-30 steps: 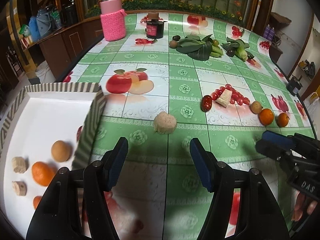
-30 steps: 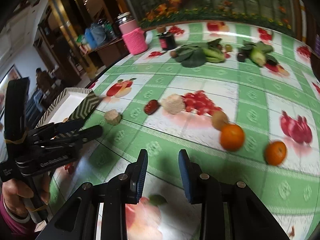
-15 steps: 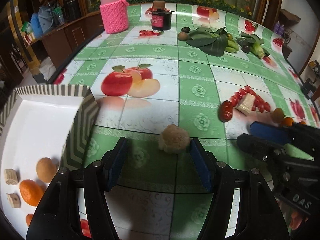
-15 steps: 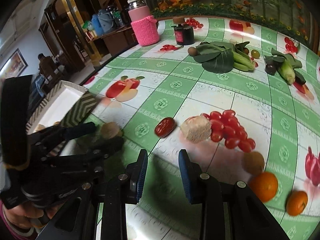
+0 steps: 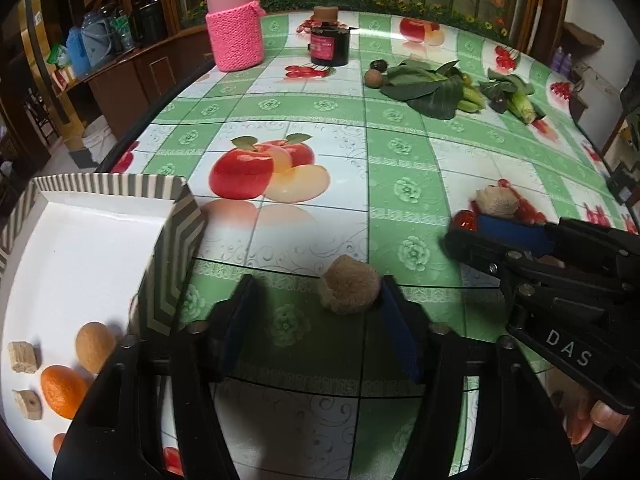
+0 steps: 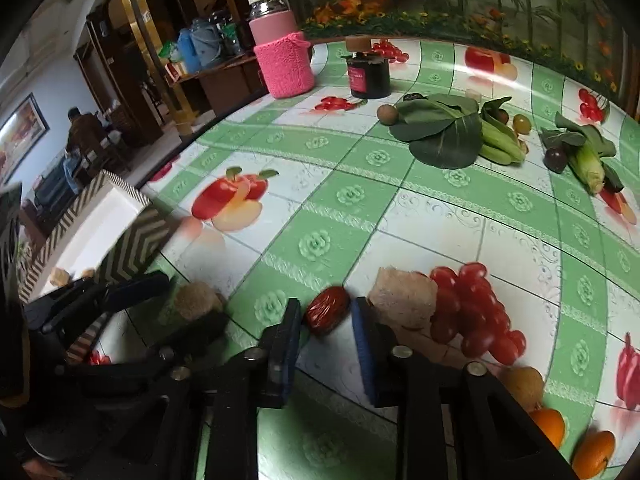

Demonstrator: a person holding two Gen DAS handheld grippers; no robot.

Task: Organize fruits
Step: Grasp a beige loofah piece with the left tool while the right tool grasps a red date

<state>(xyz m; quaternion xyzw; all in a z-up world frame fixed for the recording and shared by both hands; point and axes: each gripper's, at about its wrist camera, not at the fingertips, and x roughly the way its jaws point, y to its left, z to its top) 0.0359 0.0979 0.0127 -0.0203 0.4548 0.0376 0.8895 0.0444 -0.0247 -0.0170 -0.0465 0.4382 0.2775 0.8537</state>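
Left wrist view: left hand-held gripper, jaws wide apart, nothing clamped. Fuzzy beige fruit on the tabletop, between the fingertips and against the right pad; one second ago it lay well ahead of the tips, so the gripper has closed in around it. Ample gap remains on the left-finger side.

Striped tray, left of the gripper, near wall just beside the left finger. Contents: tan round fruit, orange, two beige chunks, all near the tray's lower edge; the rest of the white floor is bare.

Right wrist view: right hand-held gripper, jaws moderately apart, straddling a red date, pads not visibly pressing it. One second ago the date lay far ahead; the gripper has advanced to it. Pale chunk touches the outer face of the right finger. Two oranges lie near the tabletop's right edge.

Both grippers work side by side, close together. Open tabletop runs ahead to the leafy greens and pink-sleeved jar.
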